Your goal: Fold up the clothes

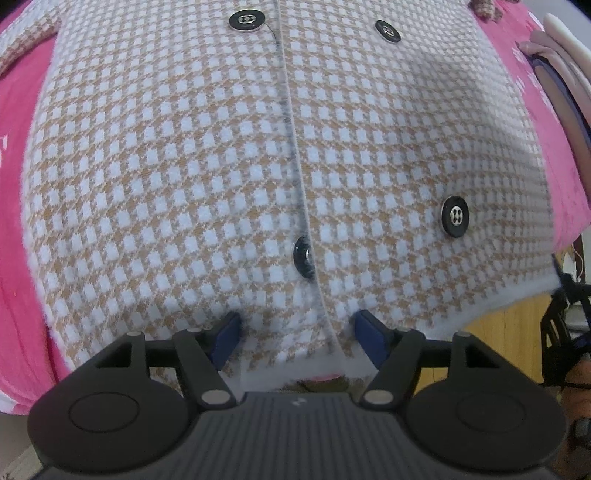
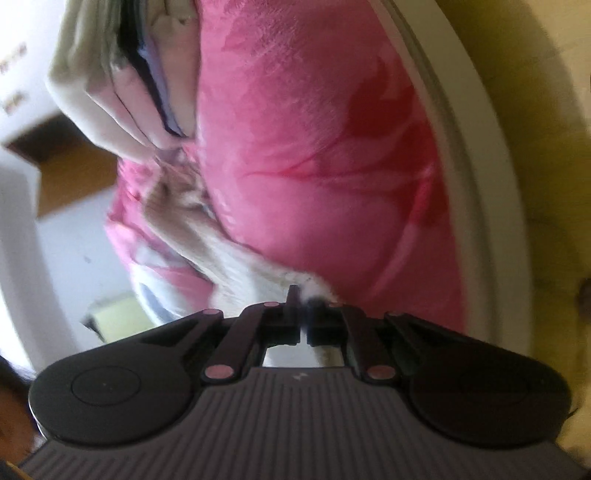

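**Checked cardigan lies flat on a pink blanket, one edge pinched**

Nearest the lens in the left wrist view is the left gripper (image 1: 297, 328), pointing down over the cardigan (image 1: 221, 166). Its two blue pads (image 1: 225, 332) stand wide apart, with the hem of the cardigan between them and nothing clamped; whether the tips touch the cloth cannot be told. The cardigan is a tan and pale blue check knit, spread flat with its front up. On the left a sleeve (image 1: 26, 44) runs off toward the top corner. The front opening runs down the middle, from the top edge to the hem. Four black buttons show: one at top centre (image 1: 247, 20), one half tucked under the front edge (image 1: 303, 257), one at top right (image 1: 388, 31) and one at lower right (image 1: 455, 216). The pink blanket (image 1: 18, 221) lies under the cardigan and shows on both sides. A stack of folded clothes (image 1: 557, 74) sits at the far right edge.

In the blurred right wrist view, the right gripper (image 2: 303, 295) is closed, and a tuft of pale fuzzy cloth (image 2: 314, 286) is pinched between its tips. That cloth trails up and left across the pink blanket (image 2: 314, 147), toward a pile of pale folded clothes (image 2: 122, 92) at the top left. A white rim (image 2: 480, 184) curves along the blanket's right side.
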`<move>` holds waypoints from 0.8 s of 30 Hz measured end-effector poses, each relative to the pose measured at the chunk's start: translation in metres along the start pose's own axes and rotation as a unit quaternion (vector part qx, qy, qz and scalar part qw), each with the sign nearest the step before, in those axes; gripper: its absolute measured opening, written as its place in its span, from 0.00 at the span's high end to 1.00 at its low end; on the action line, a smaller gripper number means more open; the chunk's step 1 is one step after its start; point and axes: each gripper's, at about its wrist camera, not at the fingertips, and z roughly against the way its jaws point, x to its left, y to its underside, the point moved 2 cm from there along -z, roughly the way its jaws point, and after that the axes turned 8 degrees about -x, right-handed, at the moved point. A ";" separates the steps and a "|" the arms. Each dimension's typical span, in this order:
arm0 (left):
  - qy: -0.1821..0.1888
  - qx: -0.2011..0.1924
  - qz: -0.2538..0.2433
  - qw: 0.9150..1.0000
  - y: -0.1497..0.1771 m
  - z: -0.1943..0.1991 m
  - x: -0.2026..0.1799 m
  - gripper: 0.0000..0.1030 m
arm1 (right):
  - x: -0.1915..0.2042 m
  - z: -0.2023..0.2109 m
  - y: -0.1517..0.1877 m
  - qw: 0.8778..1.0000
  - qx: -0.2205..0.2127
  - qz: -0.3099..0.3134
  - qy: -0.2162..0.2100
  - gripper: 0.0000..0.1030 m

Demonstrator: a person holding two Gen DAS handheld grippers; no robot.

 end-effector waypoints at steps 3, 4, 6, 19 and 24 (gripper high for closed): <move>0.003 0.001 -0.007 1.000 0.002 -0.002 0.001 0.30 | 0.022 -0.008 -0.008 0.993 0.037 0.107 0.036 0.99; 0.002 0.001 -0.011 1.000 0.002 -0.002 -0.001 0.29 | 0.029 -0.011 -0.010 0.988 0.049 0.140 0.048 0.99; 0.001 0.001 -0.021 1.000 0.002 -0.003 -0.008 0.28 | 0.043 -0.016 -0.010 0.975 0.074 0.199 0.071 0.99; 0.016 -0.074 0.028 0.997 -0.019 0.043 0.006 0.42 | 0.177 -0.031 0.055 0.717 0.231 0.618 0.225 0.80; 0.047 -0.171 -0.058 0.982 -0.050 0.053 -0.034 0.42 | 0.222 -0.105 0.141 0.665 0.253 0.699 0.069 0.83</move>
